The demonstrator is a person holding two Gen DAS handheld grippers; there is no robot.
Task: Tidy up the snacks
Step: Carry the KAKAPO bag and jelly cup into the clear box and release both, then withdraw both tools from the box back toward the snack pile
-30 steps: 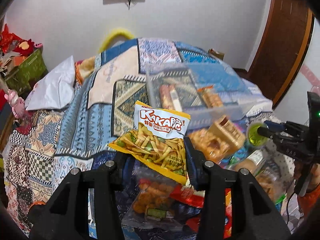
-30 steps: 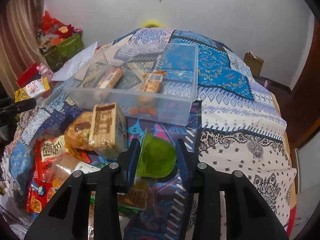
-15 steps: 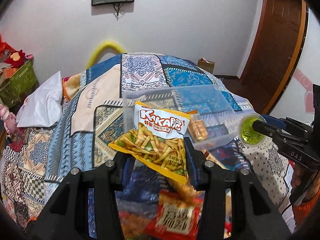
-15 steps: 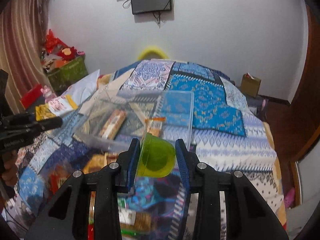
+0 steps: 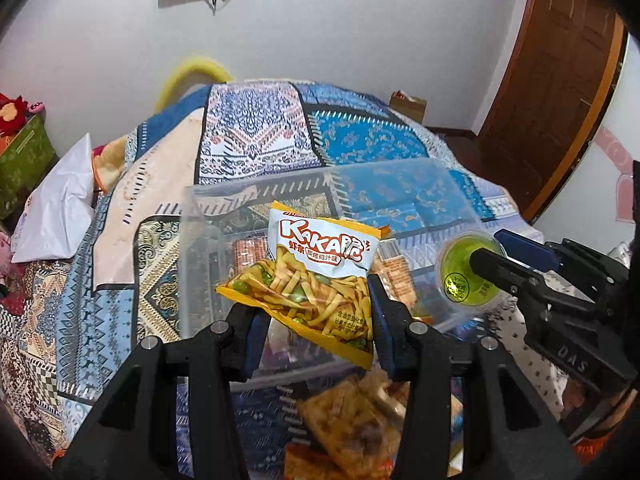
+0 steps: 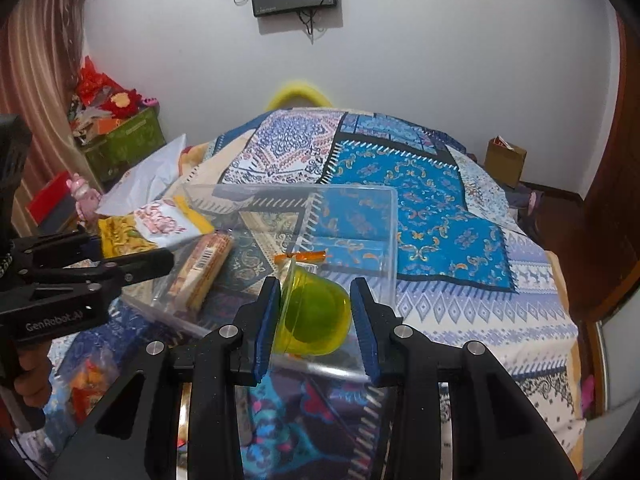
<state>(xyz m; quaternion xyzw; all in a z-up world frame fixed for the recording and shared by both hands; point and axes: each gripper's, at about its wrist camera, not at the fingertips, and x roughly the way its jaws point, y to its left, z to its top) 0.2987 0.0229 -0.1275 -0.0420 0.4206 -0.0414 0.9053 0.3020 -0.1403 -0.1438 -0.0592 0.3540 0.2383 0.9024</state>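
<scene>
My left gripper [image 5: 312, 316] is shut on a yellow and white Kaka chip bag [image 5: 316, 276] and holds it above the near edge of a clear plastic bin [image 5: 192, 216] on the bed. My right gripper [image 6: 314, 316] is shut on a green jelly cup [image 6: 316, 316], held over the bin's [image 6: 394, 216] near right corner. The cup also shows in the left wrist view [image 5: 468, 276]. The bag shows at the left of the right wrist view [image 6: 156, 220]. Two wrapped biscuit packs [image 6: 204, 272] lie inside the bin.
Several loose snack packets [image 5: 356, 424] lie on the patterned quilt [image 6: 440, 208] in front of the bin. A white pillow [image 5: 56, 208] and a green box [image 6: 124, 148] sit at the left. A wooden door [image 5: 560, 80] stands at the right.
Both grippers have lifted their snacks off the pile and moved forward toward the bin. The bag and the cup now hang over its near edge.
</scene>
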